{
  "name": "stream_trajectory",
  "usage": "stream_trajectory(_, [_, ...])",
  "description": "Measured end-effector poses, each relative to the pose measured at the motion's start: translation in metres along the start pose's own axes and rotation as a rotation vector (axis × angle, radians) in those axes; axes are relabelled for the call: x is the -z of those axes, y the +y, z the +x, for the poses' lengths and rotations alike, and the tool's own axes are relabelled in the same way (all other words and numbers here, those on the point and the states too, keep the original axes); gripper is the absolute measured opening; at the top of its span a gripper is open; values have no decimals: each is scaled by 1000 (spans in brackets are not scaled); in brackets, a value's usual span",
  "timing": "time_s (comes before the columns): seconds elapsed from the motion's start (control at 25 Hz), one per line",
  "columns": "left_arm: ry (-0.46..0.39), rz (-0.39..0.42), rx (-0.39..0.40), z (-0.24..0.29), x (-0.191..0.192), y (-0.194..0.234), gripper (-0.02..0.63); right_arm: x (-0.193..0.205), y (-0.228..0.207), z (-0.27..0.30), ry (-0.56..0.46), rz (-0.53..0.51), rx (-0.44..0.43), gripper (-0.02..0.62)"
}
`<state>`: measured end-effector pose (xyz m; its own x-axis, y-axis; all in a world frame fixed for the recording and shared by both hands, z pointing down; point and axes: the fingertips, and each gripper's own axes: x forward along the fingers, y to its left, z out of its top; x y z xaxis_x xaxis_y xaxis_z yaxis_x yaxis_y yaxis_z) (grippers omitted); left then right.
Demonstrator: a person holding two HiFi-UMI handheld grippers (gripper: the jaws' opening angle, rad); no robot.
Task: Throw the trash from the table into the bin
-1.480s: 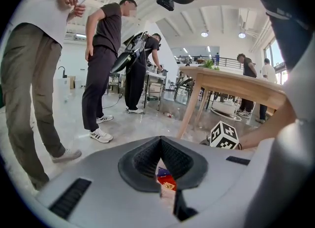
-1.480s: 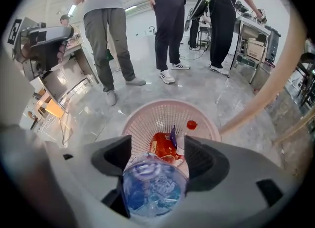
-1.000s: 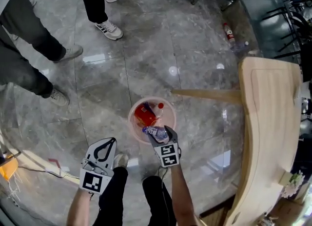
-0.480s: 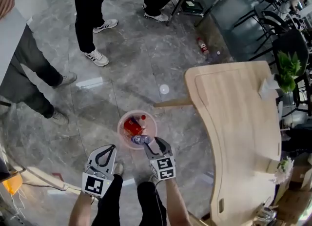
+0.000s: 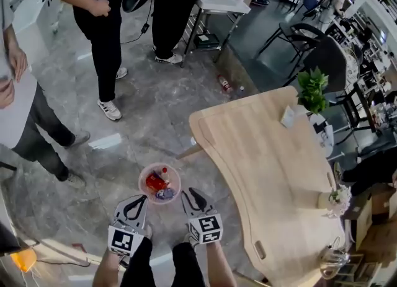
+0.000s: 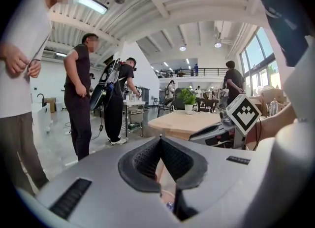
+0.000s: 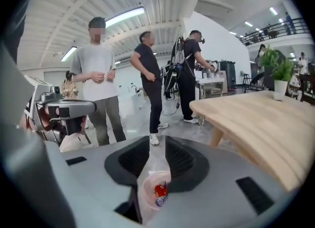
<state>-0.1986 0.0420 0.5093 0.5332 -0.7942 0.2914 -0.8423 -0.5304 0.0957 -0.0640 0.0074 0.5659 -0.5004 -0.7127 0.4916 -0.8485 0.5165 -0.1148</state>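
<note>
Trash (image 5: 158,186), a red packet and a small clear bottle, down in the pink bin (image 5: 141,179) on the floor, just off the near corner of the bench (image 5: 273,155). Left hand-held gripper (image 5: 144,198) clenched tight, tips meeting, nothing pinched between them. Right hand-held gripper (image 5: 190,191) released and empty, jaws just now narrowing to a slim gap, with only the bin far below showing through it. Both held out in front, side by side, well above the bin.

Looks like the drop step finished and the turn toward the bench in hand. Bench top nearly bare: a potted plant (image 5: 312,90) and a small white box (image 5: 288,117) at the far end, small things along the right edge too blurred to name, no plain litter to be made out.

Next, by this reckoning: scan the bench for leftovers, spread the jaws before any reach, and perhaps fetch the stray bottle (image 5: 224,83) lying on the floor beyond the bench.
</note>
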Motion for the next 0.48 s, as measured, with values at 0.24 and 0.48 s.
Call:
stream_trajectory(0.24, [-47,60,46,-6,-66,-43,6,-64,-10,-73,-128,37,64,47])
stream_trajectory(0.48, [-87,91,77,-14,-118,-76,6,-109,-7,-125,-220,43,89,21])
